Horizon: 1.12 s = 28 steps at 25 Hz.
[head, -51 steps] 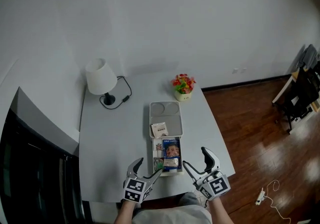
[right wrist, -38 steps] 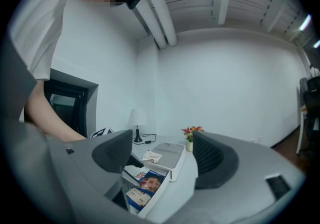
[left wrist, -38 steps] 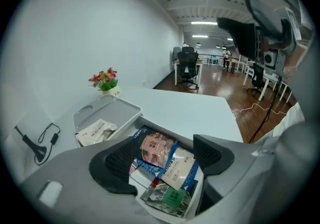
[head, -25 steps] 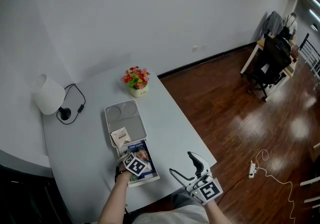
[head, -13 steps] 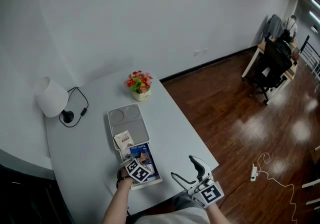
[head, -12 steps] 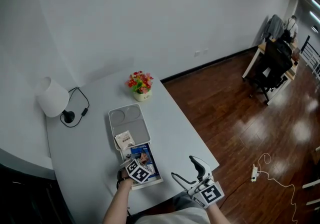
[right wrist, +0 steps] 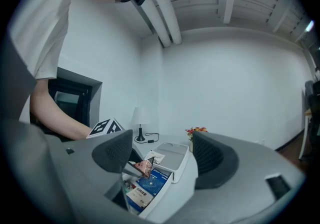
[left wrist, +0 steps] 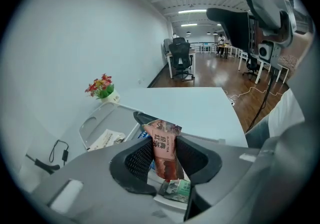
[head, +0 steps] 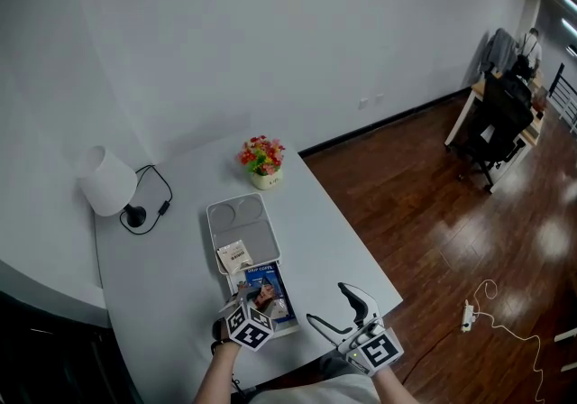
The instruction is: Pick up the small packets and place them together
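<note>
Your left claw (left wrist: 167, 154) grips a reddish-brown tea packet (left wrist: 163, 144) upright, just above the near end of the open white box (head: 227, 215). Inside lie a blue coffee packet (head: 267, 287) and, farther, a white sachet (head: 236, 255). Your right claw (head: 335, 307), right of the box, gapes empty.

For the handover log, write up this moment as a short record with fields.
left gripper: jaws shut on a reddish-brown tea packet, above the open white plastic box
right gripper: jaws open, nothing between them, to the right of the box
inside box: blue coffee packet, small green packet
on opened lid: white paper sachet
</note>
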Available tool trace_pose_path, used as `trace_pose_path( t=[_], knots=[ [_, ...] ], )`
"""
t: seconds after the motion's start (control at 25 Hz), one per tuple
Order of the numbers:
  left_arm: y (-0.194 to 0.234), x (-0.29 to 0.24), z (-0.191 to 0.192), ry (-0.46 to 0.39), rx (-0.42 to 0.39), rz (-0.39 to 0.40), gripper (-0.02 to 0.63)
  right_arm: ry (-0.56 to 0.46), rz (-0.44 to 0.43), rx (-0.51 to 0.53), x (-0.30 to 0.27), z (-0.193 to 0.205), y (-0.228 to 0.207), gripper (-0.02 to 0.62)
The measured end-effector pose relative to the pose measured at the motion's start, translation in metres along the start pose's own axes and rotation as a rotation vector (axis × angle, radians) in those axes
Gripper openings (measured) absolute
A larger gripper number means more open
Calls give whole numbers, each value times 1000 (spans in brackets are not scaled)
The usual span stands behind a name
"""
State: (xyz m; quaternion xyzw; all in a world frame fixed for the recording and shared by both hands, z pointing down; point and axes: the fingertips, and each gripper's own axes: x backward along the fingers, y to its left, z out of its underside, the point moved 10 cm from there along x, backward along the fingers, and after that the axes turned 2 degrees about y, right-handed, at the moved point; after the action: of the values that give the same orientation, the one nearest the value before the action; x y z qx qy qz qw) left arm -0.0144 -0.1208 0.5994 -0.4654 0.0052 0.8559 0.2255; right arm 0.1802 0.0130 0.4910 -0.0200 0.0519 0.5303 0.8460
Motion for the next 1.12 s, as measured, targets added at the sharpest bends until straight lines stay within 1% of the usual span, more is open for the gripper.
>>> trace_pose_path(
  t=[0.08,0.28,0.44,0.6,0.76,0.96,1.12],
  knots=[
    [5,3,-6,-11,-7,-8,153,0,3,-16,1,-2,-1,371],
    [29,0,-26,-20,-44,-33,153,-6,22,-13,4,2,-8,371],
    [58,-10,-46,-6,-82,-54,153,-1,36,-19,7,3,-13,371],
    [91,-31,-61,36,-109,-64,153,11,48,-34,8,5,-19,371],
    [112,-58,-67,96,-140,-30,153,13,61,-35,9,7,-26,371],
    [122,-85,-71,154,-181,48,156,29,85,-41,7,8,-35,371],
    [122,-99,-72,175,-170,89,171,26,102,-29,9,10,-39,371]
  ],
)
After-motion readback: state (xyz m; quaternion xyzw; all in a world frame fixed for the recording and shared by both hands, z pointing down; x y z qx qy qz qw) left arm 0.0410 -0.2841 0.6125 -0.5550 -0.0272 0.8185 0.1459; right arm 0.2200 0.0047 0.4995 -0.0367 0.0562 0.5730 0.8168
